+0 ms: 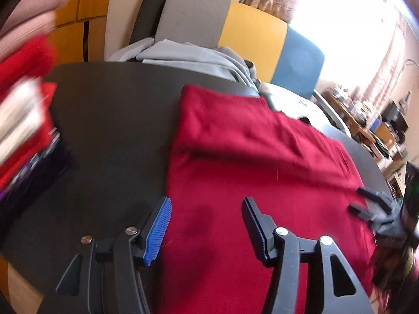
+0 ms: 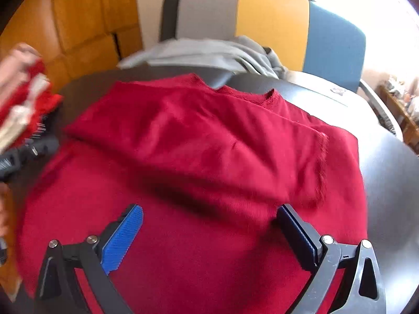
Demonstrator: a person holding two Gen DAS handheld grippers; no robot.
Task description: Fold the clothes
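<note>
A dark red sweater (image 1: 248,170) lies spread on the black round table (image 1: 104,130), with one sleeve (image 2: 209,141) folded across its body. My left gripper (image 1: 207,227) hovers over the sweater's left edge, its blue pads wide apart with nothing pinched between them. My right gripper (image 2: 209,238) stands open above the sweater's near part (image 2: 204,261), also holding nothing. In the left wrist view the right gripper (image 1: 362,200) shows over the sweater's right side.
A blurred stack of red, white and dark clothes (image 1: 23,130) sits at the table's left. A grey garment (image 1: 188,57) lies on the grey, yellow and blue chair (image 1: 251,34) behind the table. Cluttered shelves (image 1: 366,120) stand at the far right.
</note>
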